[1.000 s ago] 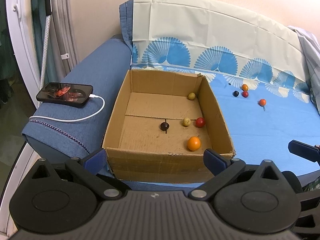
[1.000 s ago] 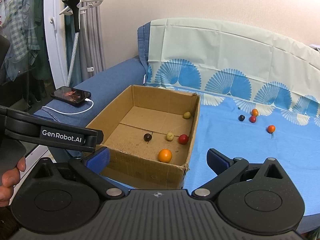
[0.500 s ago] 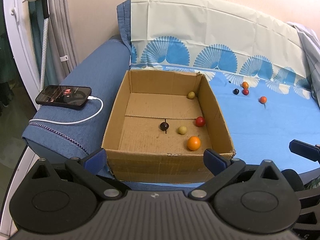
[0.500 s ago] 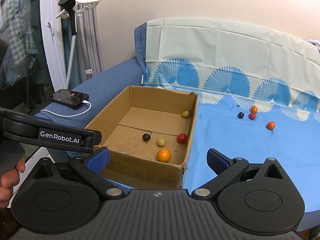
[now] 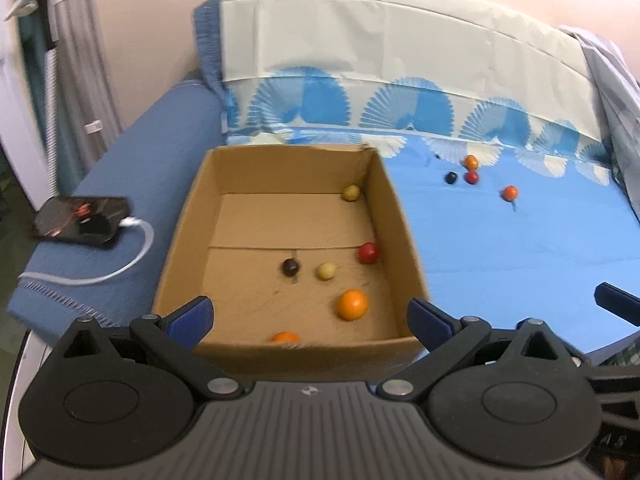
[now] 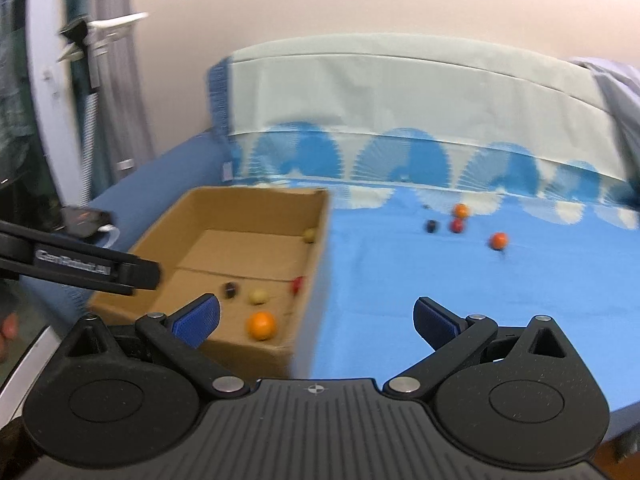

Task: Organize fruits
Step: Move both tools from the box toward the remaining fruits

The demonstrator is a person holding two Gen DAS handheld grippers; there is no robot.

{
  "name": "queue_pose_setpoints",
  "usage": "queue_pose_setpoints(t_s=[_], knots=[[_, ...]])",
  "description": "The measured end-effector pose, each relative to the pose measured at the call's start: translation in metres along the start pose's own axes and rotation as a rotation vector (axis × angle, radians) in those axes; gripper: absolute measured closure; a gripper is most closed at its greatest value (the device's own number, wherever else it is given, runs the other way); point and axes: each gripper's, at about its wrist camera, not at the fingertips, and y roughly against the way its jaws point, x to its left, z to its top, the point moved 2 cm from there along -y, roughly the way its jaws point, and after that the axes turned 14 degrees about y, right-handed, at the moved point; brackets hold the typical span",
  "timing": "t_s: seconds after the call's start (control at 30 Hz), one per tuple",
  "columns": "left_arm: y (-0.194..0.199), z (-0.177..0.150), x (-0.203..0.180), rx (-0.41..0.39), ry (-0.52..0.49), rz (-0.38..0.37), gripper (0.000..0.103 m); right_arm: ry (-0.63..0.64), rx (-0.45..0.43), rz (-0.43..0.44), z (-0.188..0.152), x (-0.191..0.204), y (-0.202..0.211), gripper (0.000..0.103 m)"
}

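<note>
An open cardboard box sits on the blue bed and holds several small fruits: an orange one, a red one, a yellow one, a dark one, a second yellow one at the far corner and a second orange one at the near wall. Several more fruits lie on the sheet to the right, among them an orange one, a red one and a dark one. My left gripper is open and empty above the box's near edge. My right gripper is open and empty by the box's right wall.
A phone on a white charging cable lies on the blue sofa arm left of the box. A patterned sheet covers the seat and backrest. A white door frame and stand are at the far left. The left gripper's finger crosses the right wrist view.
Both grippers have moved forward and up, so the box looks closer and the frames are blurred. A second orange fruit now shows at the box's near wall. The yellow fruit has rolled left.
</note>
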Motion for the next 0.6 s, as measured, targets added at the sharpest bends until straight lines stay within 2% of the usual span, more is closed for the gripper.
queue_pose_setpoints(t_s=[0.17, 0.4, 0.5, 0.6], knots=[[-0.031, 0.018, -0.046, 0.046, -0.033, -0.044, 0.000, -0.082, 0.023, -0.115, -0.012, -0.059, -0.014, 0.001], [-0.089, 0.049, -0.132, 0.041, -0.109, -0.088, 0.000, -0.156, 0.038, -0.241, -0.021, -0.143, -0.053, 0.001], [-0.130, 0.068, -0.175, 0.030, -0.142, -0.107, 0.000, -0.166, 0.033, -0.282, -0.019, -0.176, -0.082, 0.001], [-0.186, 0.088, -0.220, 0.056, -0.185, -0.129, 0.000, -0.168, 0.036, -0.309, -0.016, -0.210, -0.125, 0.001]])
